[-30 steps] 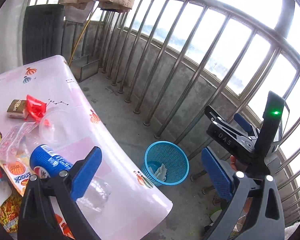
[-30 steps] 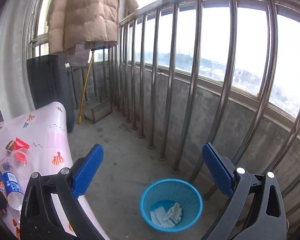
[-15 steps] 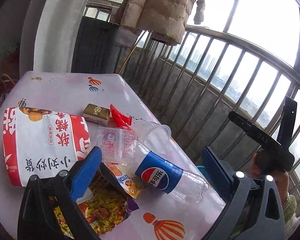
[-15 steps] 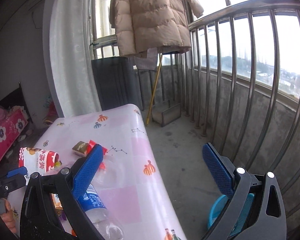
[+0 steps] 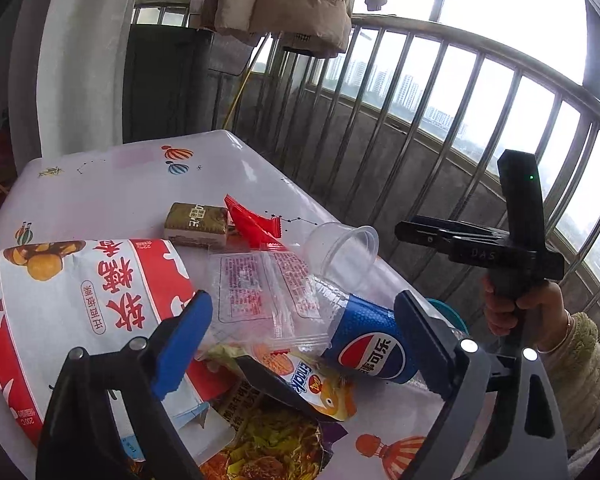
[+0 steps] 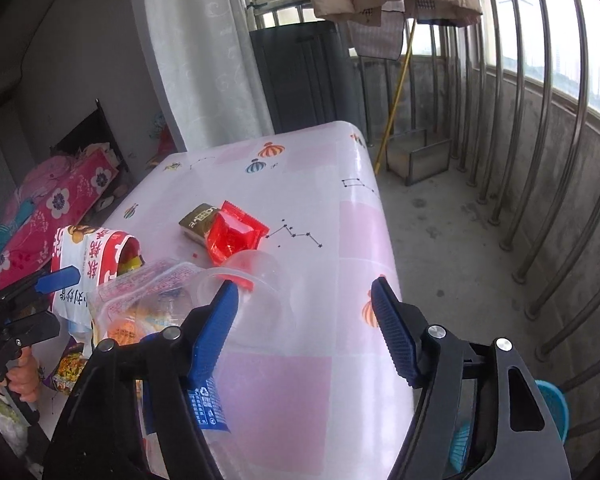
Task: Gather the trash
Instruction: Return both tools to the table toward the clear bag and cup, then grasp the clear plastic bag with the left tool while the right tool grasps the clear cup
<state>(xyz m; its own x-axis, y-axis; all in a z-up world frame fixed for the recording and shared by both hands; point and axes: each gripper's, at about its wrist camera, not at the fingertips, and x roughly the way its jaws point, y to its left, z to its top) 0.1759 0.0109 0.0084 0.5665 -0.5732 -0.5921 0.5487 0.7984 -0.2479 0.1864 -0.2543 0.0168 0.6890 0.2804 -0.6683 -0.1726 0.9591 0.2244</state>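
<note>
A bench [image 5: 112, 184] draped in a glossy pink-and-white cloth printed with hot-air balloons stands on a concrete balcony floor [image 6: 440, 216]. Litter crowds its near end: a large red-and-white snack bag [image 5: 76, 304], a small brown packet [image 5: 196, 221] touching a crumpled red wrapper [image 5: 256, 226], a clear plastic cup [image 5: 340, 250] on its side, a clear printed pouch [image 5: 256, 292], a plastic bottle with a blue label [image 5: 366, 344], an orange snack packet [image 5: 320, 386] and a torn-open bag of greenish food [image 5: 268, 444]. The far end lies bare. A blue basket [image 6: 552, 408] sits on the floor beside the bench.
</note>
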